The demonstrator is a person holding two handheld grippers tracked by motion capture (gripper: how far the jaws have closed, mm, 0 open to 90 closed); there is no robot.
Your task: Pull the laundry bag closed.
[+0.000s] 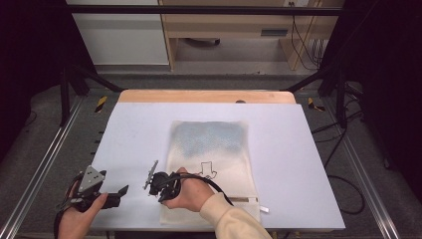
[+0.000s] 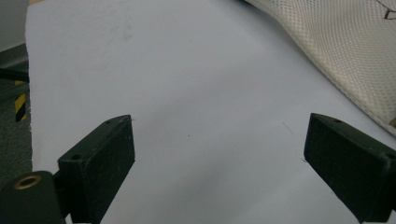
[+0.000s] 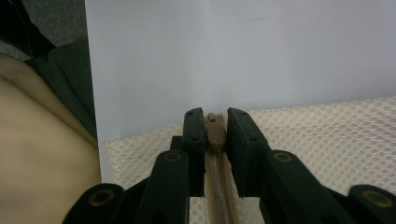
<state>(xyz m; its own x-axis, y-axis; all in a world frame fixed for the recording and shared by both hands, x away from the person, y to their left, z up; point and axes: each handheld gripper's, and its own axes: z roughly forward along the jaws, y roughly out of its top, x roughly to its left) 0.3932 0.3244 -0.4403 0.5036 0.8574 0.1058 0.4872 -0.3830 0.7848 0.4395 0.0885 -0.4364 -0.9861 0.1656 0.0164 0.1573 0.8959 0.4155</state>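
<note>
I am holding the right tool [image 3: 215, 122] low over the near left corner of the mesh bag [image 1: 211, 149], and its jaws are sitting almost together, pinching the brown zip pull [image 3: 215, 133] between the pads. In the right gripper view the zip [image 3: 219, 186] is running straight back from the pull between the two jaws, along the near edge of the bag, and the pull is lying close to the bag's corner, with the bare white worktop [image 1: 134, 134] just beyond it. From the high view I am seeing my right hand [image 1: 191, 191] resting on the bag's near left part, the sleeve crossing the bag's near edge.

The bag is lying flat near the middle of the worktop, cream mesh with something grey-blue showing through its far half and a small black outline drawing near its centre. A white tab [image 1: 264, 209] is sticking out at its near right corner.

My left tool [image 2: 219, 154] is waiting with its jaws standing wide apart and nothing between them, hovering over bare worktop. In the high view it [image 1: 118, 194] is sitting at the near left corner of the worktop, well apart from the bag, whose edge is showing at the upper right of the left gripper view.
</note>
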